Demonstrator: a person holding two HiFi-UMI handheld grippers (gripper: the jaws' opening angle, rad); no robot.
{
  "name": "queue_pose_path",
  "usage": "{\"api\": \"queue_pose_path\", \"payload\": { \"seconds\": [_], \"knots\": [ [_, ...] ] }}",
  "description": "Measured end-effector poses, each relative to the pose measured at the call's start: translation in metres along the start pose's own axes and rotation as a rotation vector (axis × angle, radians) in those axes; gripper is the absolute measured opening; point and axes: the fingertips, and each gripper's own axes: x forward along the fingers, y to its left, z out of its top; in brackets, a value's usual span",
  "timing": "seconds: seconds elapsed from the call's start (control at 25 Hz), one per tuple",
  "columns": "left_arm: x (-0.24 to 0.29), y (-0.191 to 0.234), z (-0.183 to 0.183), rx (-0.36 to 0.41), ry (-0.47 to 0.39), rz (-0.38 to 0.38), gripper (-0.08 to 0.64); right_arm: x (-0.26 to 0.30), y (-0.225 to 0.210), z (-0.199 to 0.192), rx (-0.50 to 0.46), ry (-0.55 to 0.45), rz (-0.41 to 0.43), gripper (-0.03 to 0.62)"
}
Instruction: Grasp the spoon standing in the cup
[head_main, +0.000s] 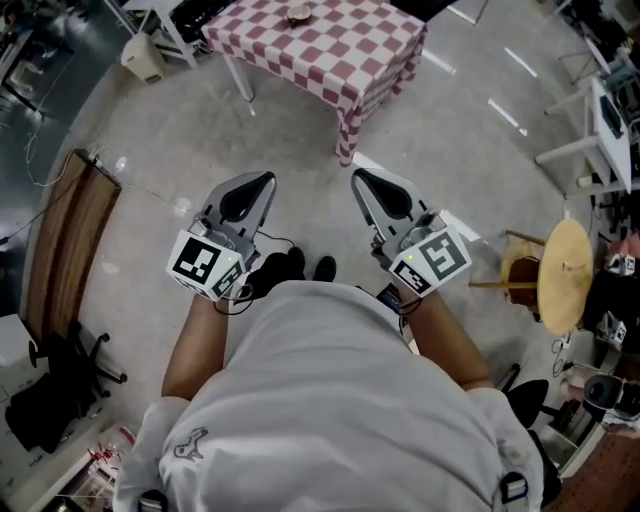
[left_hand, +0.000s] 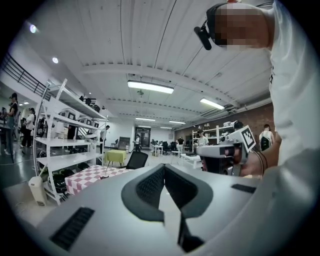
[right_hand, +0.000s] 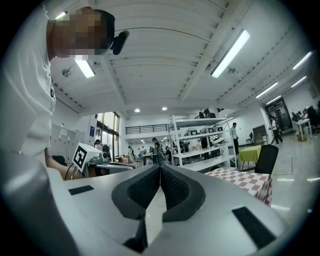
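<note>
- Shut, empty jaws on left gripper (head_main: 264, 182) and right gripper (head_main: 360, 178), both well short of table (head_main: 340, 55).
- Likely cup (head_main: 298, 14) at table's far side, straight ahead, about equally near both; spoon too small to tell.

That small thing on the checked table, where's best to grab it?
Too far to read well. The small thing sits low on the table, with what looks like a thin stem rising. Probably pinch that stem high, from above. The left gripper and right gripper are shut; open one first.
</note>
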Motion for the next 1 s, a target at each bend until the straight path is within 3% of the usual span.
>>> {"api": "queue_pose_path", "payload": {
  "seconds": [0.2,0.52,1.0],
  "knots": [
    [0.018,0.011,0.002,-0.003,0.000,0.007,0.012,0.007,-0.022,-0.007,0.035,0.007,-0.008,0.032],
    [0.049,0.052,0.002,-0.010,-0.014,-0.001,0.012,0.044,-0.049,-0.005,0.015,0.023,0.005,0.032],
    [0.100,0.165,0.007,-0.009,-0.022,-0.027,0.013,0.148,-0.110,0.002,0.003,0.035,-0.027,0.032]
  ]
}}
